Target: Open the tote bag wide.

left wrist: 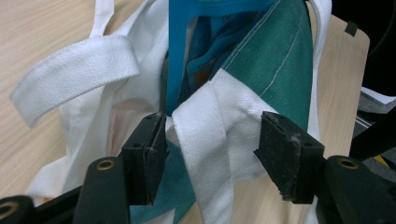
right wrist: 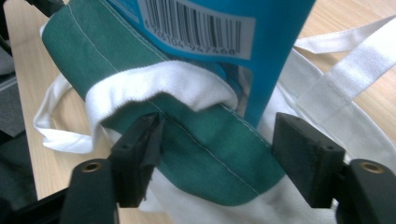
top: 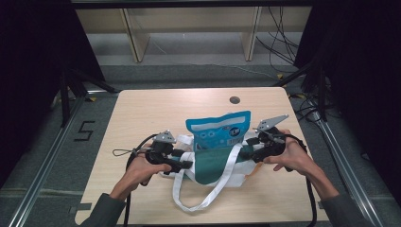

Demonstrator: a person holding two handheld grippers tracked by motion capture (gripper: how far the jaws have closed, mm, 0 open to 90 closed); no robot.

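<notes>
A white and green tote bag [top: 215, 165] lies at the table's near middle, and a blue pouch [top: 217, 132] stands up out of its mouth. My left gripper [top: 187, 161] is at the bag's left side and is open. In the left gripper view a white strap [left wrist: 205, 135] and the green panel [left wrist: 275, 56] lie between the spread jaws of the left gripper [left wrist: 210, 149], untouched by the right pad. My right gripper [top: 246, 152] is at the bag's right side. In its own view the right gripper [right wrist: 217, 144] stands open around the bag's green rim [right wrist: 205, 140], below the pouch's barcode [right wrist: 196, 23].
The wooden table [top: 142, 113] has a round cable hole [top: 234, 100] at the back. A long white handle loop [top: 189, 198] trails toward the near edge. Black frame legs [top: 66, 90] stand at the left and cables [top: 283, 47] lie on the floor behind.
</notes>
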